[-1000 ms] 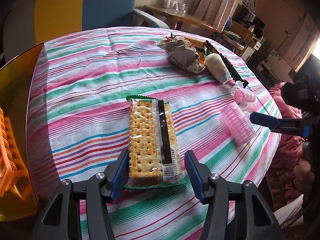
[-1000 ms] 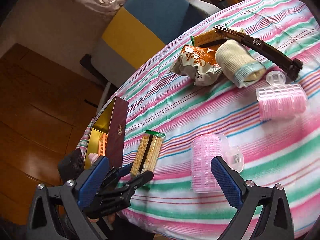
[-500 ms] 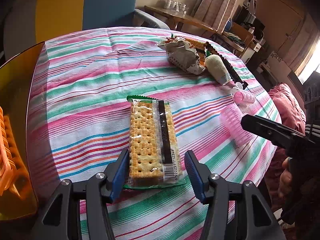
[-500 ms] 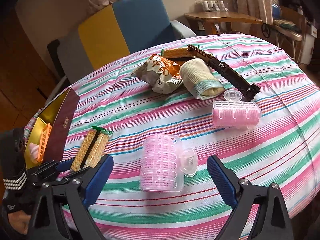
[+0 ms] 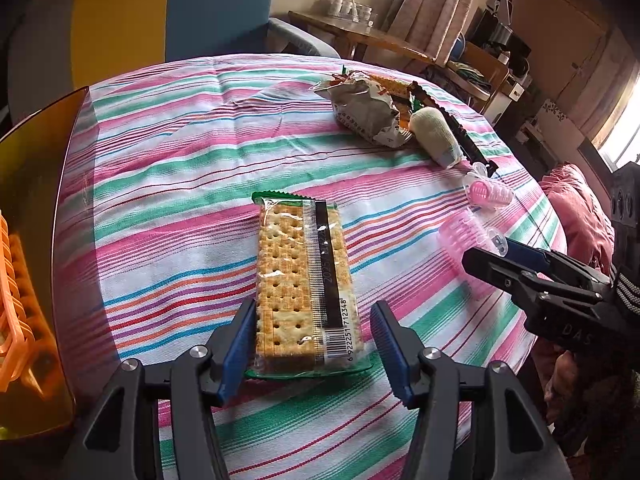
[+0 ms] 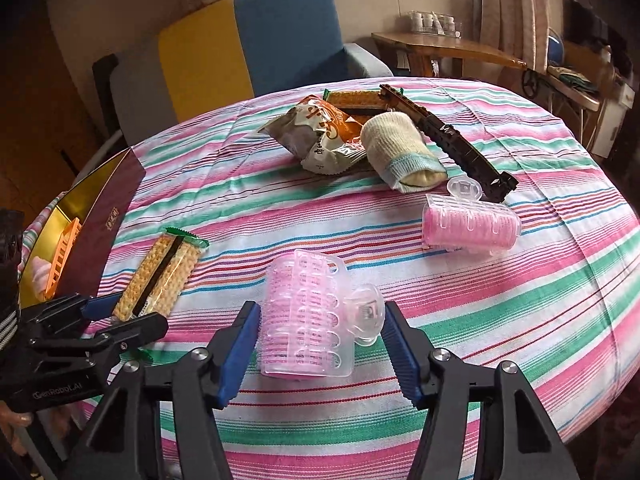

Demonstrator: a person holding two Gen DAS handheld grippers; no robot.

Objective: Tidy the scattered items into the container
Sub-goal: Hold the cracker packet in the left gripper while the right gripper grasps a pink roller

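At the table's left edge the gold-lined box [image 6: 100, 216] holds an orange rack [image 6: 62, 256], the left gripper [image 5: 312, 344] spreads around the cracker packet [image 5: 304, 280], and the right gripper [image 6: 320, 344] gapes around a pink hair roller [image 6: 308, 312].

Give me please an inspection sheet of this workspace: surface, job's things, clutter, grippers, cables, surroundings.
Surface: round table under a striped cloth, a little wrinkled.
Job's things: cracker pack flat between the left gripper's fingers; near hair roller between the right gripper's fingers; second hair roller, snack bag, rolled sock, dark track piece and second cracker pack farther back. Box at the table edge, gold inside, holds an orange rack.
Clutter: nothing seen.
Grippers: left gripper open, astride the pack; right gripper open, astride the roller.
Cables: nothing seen.
Surroundings: blue and yellow armchair, wooden side table, curtains.
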